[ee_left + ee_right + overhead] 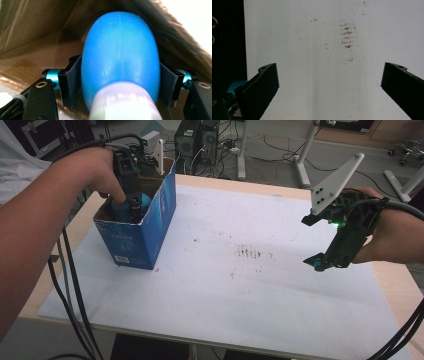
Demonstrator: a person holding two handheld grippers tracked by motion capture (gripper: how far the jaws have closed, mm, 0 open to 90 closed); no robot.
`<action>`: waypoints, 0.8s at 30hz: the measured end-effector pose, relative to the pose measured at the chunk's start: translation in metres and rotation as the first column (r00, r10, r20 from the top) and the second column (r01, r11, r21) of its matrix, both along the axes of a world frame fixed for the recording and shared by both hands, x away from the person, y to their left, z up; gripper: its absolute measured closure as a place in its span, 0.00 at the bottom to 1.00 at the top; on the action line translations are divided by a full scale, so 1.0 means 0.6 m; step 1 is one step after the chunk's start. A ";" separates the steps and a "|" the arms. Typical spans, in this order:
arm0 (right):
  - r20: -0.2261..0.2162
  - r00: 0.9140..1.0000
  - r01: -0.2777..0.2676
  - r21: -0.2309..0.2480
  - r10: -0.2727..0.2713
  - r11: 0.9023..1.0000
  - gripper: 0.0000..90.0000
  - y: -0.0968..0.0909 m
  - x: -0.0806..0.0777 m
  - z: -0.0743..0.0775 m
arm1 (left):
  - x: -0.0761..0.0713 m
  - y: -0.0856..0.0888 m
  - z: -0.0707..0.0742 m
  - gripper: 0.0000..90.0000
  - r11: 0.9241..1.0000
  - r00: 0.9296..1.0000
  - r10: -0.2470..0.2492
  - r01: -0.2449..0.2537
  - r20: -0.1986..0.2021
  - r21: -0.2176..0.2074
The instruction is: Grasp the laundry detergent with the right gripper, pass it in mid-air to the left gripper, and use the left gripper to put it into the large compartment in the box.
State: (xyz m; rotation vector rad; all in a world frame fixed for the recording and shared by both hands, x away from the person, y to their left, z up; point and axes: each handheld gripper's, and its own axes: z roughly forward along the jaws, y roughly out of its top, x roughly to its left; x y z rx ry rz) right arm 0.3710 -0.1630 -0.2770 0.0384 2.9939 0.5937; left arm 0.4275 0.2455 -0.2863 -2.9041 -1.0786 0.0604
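At the upper left of the high view, the left gripper (pixel 131 195) reaches down into an open blue carton (pixel 150 227) and, in the left gripper view, its jaws are clamped on either side of a rounded blue bottle (pixel 120 57) with a pale cap end nearest the camera. The step looks like either lifting the bottle out or setting it in; I cannot tell which. A lift would call for a straight upward pull clear of the carton walls. The right gripper (pixel 327 257) hovers at right over the stained white sheet (pixel 260 305), jaws wide apart and empty. The carton's floor and the bottle's far end are hidden.
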 end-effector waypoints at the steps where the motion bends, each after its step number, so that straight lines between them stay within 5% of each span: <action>1: 0.000 1.000 0.002 0.000 -0.002 1.000 0.01 0.000 0.000 0.000 | 0.000 0.000 0.005 0.33 1.000 1.000 -0.012 0.012 -0.002 0.001; 10: 0.001 1.000 0.007 0.010 -0.007 1.000 0.01 -0.006 -0.001 0.000 | -0.008 -0.001 0.038 0.25 1.000 1.000 -0.004 0.004 0.030 -0.002; 19: -0.005 1.000 0.019 0.004 -0.019 1.000 0.01 -0.020 0.004 0.004 | -0.017 -0.010 0.110 0.21 1.000 0.998 -0.012 0.013 0.064 -0.010; 24: -0.011 1.000 0.024 0.006 -0.024 1.000 0.01 -0.025 0.015 0.014 | -0.027 -0.035 0.149 0.18 0.997 0.995 -0.068 0.070 0.080 -0.023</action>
